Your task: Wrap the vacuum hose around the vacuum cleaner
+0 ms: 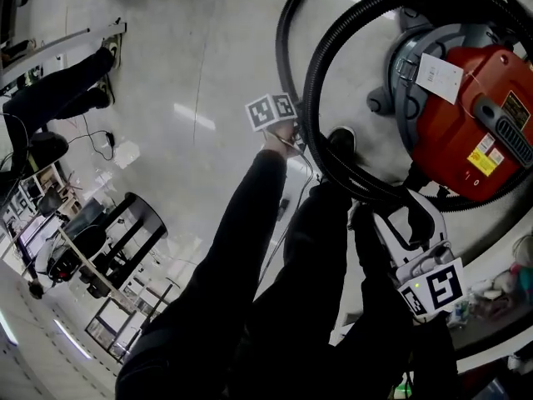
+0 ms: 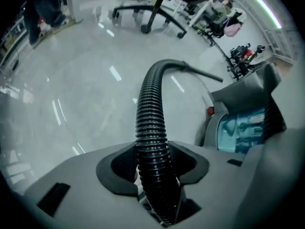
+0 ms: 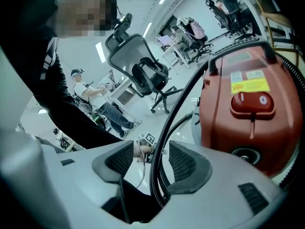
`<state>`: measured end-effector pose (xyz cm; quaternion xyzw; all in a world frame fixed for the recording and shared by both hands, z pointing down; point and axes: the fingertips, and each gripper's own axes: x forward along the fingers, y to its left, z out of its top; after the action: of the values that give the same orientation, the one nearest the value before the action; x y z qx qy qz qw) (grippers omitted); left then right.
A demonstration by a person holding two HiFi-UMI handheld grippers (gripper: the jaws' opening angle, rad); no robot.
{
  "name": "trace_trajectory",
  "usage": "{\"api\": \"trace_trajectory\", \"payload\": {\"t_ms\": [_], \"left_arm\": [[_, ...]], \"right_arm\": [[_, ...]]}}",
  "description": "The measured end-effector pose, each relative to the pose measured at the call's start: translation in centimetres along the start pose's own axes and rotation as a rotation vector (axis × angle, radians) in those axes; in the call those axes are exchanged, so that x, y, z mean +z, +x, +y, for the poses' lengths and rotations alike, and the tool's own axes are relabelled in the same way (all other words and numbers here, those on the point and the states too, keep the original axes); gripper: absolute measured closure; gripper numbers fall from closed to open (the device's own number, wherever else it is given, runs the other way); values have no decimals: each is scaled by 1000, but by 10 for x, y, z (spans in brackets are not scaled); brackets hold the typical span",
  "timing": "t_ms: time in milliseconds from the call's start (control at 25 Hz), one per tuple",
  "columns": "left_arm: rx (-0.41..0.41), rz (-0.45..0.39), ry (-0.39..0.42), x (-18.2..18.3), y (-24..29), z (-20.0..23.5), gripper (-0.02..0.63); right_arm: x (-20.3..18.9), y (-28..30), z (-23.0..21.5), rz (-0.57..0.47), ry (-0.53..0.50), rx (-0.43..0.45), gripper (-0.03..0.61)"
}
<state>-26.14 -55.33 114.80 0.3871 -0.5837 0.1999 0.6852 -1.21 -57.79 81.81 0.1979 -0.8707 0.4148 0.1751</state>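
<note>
**A:** Where does the hose lie?

**B:** The black ribbed vacuum hose curves in a wide, loose loop round the red canister vacuum cleaner with the grey base, which stands on the pale glossy floor. One stretch swings out past the machine's side, clear of the body.

**A:** And the claws?

**B:** The left claw points steeply down, low over the floor, and pinches the hose. Both dark pads press on its ribs. The right claw is spread. Another run of the same hose passes through its gap, close to one pad. I can't tell from this angle whether it brushes that pad, but it isn't gripped.

**A:** So which step is this?

**B:** Mid-wrap, I'd say. The left claw has a slack part low down, and the loop is not yet snug.

**A:** What does the next move need?

**B:** Probably lifting that pinched part and carrying it in against the body. The right claw could guide or close on its own stretch, since a springy coil like this will likely want to spread out again.
</note>
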Motion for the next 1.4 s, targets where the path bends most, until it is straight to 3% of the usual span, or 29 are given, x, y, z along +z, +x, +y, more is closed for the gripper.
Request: {"api": "trace_trajectory", "payload": {"t_ms": [200,400,720,880,1040,1120,1240,1320,1400], "left_arm": [[-7,-250,96,72,-122,-51,416],[-44,-466,299,132,-226,-143,416],[-28,-562,725,206,-285,-275,416],[-69,-655,939,213,-317,-345,417],[-122,-761,1189,193,-345,-402,417],[-143,-803,1282,180,-357,-417,417],[-159,-881,1437,153,-372,-431,417],[-171,-933,1539,132,-383,-438,417],[-187,-976,1628,111,-392,-443,419]], "right_arm": [[29,-31,29,-12,23,-20,348],[60,-53,63,-13,7,-25,354],[101,-79,85,-70,-1,-62,363],[102,-76,72,-64,-56,-94,367],[147,-76,44,-90,-235,-165,368],[196,-87,10,-122,-369,-282,368],[293,-110,-52,-153,-601,-548,368],[350,-104,-79,-107,-808,-668,366],[375,-80,-103,7,-973,-715,323]]}}
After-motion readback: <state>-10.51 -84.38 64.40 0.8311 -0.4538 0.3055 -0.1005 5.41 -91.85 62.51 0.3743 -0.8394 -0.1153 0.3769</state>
